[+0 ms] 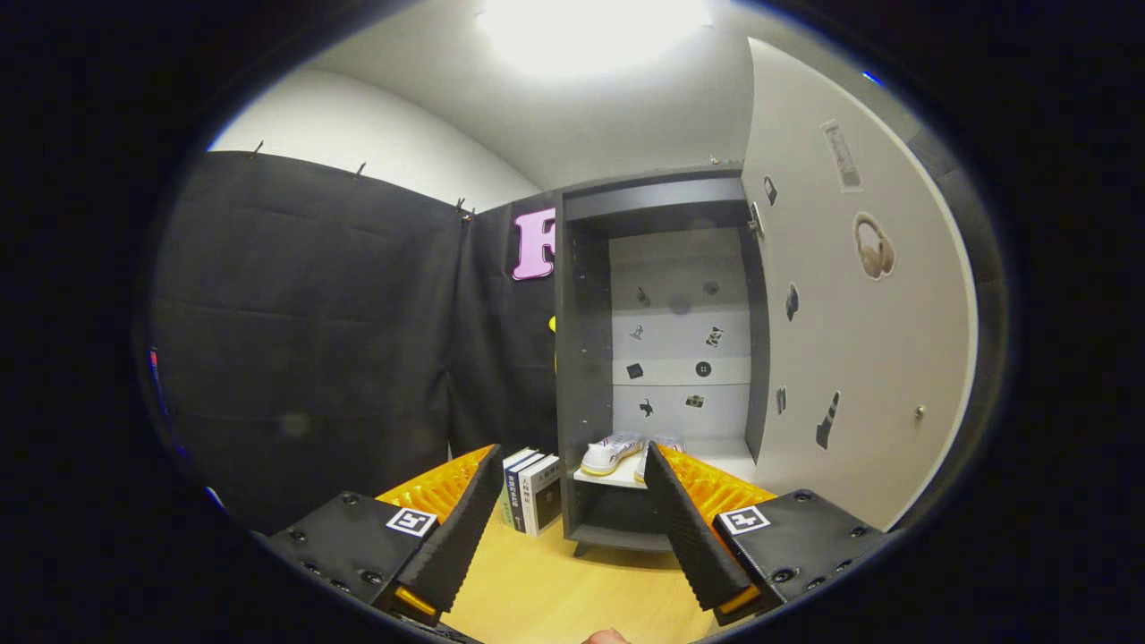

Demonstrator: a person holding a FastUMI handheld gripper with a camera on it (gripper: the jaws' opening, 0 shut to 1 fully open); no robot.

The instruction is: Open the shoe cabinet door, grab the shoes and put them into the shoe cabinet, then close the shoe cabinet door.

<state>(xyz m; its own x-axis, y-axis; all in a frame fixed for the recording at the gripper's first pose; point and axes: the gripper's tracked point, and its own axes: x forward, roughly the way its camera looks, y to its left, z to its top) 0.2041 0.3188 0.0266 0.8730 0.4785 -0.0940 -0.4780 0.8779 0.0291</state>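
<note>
Second shoe point(660, 444) on cabinet shelf, mostly behind the tool's right finger point(684, 528).

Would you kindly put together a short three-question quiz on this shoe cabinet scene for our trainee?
1. True or false: the shoe cabinet door stands open.
2. Where are the shoes? A) on the table B) on the cabinet shelf C) in the claw
3. What stands left of the shoe cabinet on the table?

Key: 1 true. 2 B. 3 books. The claw is open, holding nothing.
</note>
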